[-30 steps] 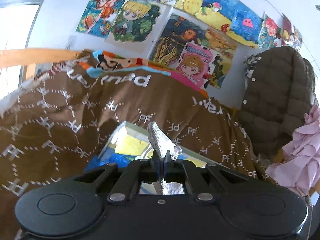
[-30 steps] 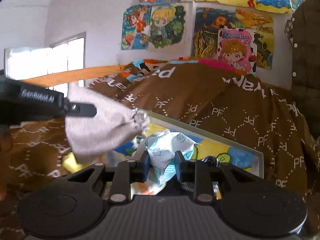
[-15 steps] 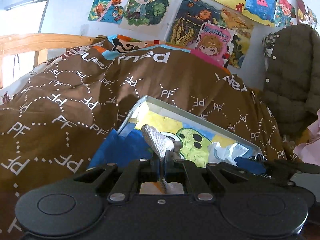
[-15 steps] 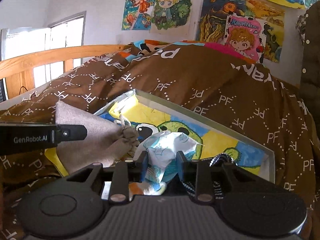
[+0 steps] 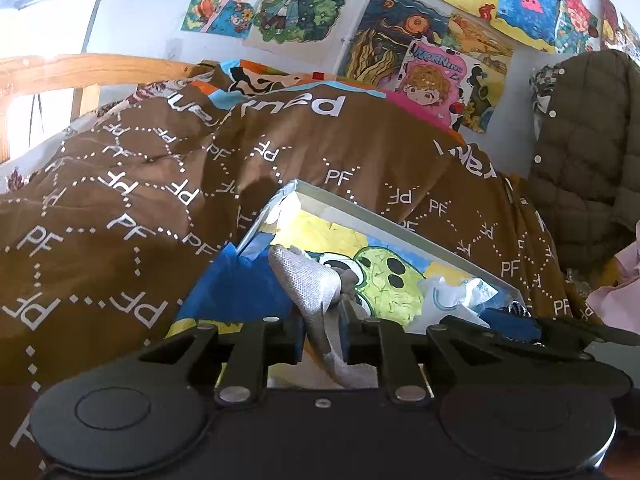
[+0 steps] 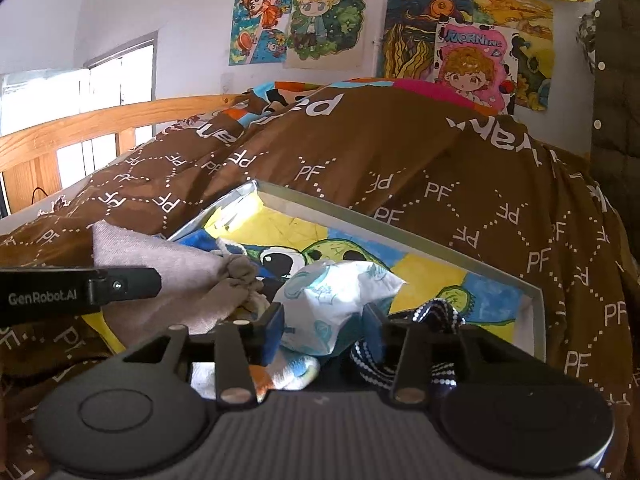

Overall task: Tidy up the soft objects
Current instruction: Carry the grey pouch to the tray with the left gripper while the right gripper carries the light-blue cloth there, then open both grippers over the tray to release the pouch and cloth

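Observation:
A shallow grey-rimmed box (image 5: 400, 227) with a cartoon picture inside lies on the bed; it also shows in the right wrist view (image 6: 400, 224). My left gripper (image 5: 323, 334) has its jaws parted a little around a grey cloth pouch (image 5: 310, 280), which rests at the box's left end (image 6: 172, 268). My right gripper (image 6: 324, 330) is open around a white printed cloth (image 6: 336, 296) that lies in the box. A dark dotted fabric piece (image 6: 432, 316) lies beside it on the right.
A brown "PF" patterned duvet (image 6: 460, 184) is heaped around and behind the box. A wooden bed rail (image 6: 80, 128) runs at the left. A quilted olive jacket (image 5: 588, 152) and pink cloth (image 5: 620, 292) hang at the right. Posters cover the wall.
Both grippers came down to the box. The left jaws opened slightly around the grey pouch, now resting in the box. The right jaws opened wider around the white cloth.

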`<state>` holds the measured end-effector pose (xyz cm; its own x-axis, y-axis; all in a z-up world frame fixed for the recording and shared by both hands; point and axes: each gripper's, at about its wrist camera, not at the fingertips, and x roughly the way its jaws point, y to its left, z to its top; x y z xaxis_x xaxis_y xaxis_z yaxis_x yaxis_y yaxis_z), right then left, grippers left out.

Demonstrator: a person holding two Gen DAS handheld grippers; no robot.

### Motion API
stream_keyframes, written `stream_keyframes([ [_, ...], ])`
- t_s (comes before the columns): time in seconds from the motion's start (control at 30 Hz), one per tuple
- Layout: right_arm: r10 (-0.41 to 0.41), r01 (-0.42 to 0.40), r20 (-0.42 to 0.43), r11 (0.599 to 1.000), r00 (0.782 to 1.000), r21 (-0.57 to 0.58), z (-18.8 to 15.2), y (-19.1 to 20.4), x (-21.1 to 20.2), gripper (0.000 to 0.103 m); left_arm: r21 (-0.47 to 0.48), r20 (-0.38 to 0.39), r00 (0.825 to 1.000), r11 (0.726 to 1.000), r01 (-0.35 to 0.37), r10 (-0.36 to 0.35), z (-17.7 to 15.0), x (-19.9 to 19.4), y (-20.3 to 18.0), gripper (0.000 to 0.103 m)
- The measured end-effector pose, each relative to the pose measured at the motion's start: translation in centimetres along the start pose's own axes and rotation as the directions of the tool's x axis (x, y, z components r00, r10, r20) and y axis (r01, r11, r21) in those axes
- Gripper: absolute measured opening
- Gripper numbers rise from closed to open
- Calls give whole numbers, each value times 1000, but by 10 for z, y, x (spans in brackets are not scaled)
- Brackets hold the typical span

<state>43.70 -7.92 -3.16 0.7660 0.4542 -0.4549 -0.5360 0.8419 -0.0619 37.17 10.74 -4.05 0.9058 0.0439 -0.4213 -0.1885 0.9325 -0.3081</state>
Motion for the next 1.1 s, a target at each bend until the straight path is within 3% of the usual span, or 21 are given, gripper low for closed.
stream_keyframes([
  [0.23, -16, 16, 3, 1000, 1000, 13, -1, -5, -5, 67, -29, -4, 1000, 1000, -2, 2, 0, -2, 4, 40],
  [0.3, -22, 22, 4, 1000, 1000, 17, -1, -6, -7, 71, -34, -9, 1000, 999, -6, 6, 0, -3, 4, 53],
  [0.43, -30, 30, 10, 999, 999, 22, 0, -9, -14, 76, -37, -8, 1000, 999, -14, 14, -1, -8, 4, 62],
  [0.5, -34, 33, 18, 999, 999, 27, 1, -11, -20, 81, -32, 3, 1000, 999, -22, 22, -1, -13, 3, 72],
  [0.9, -57, 50, 58, 992, 997, 118, 15, -28, -80, 101, -10, 110, 993, 999, -46, 47, 10, -68, -13, 95],
  [1.0, -61, 50, 75, 989, 995, 136, 19, -31, -102, 103, 5, 130, 990, 999, -50, 49, 12, -88, -18, 102],
  [1.1, -70, 55, 88, 985, 994, 162, 20, -31, -126, 103, 4, 148, 989, 1000, -30, 29, 13, -109, -22, 102],
])
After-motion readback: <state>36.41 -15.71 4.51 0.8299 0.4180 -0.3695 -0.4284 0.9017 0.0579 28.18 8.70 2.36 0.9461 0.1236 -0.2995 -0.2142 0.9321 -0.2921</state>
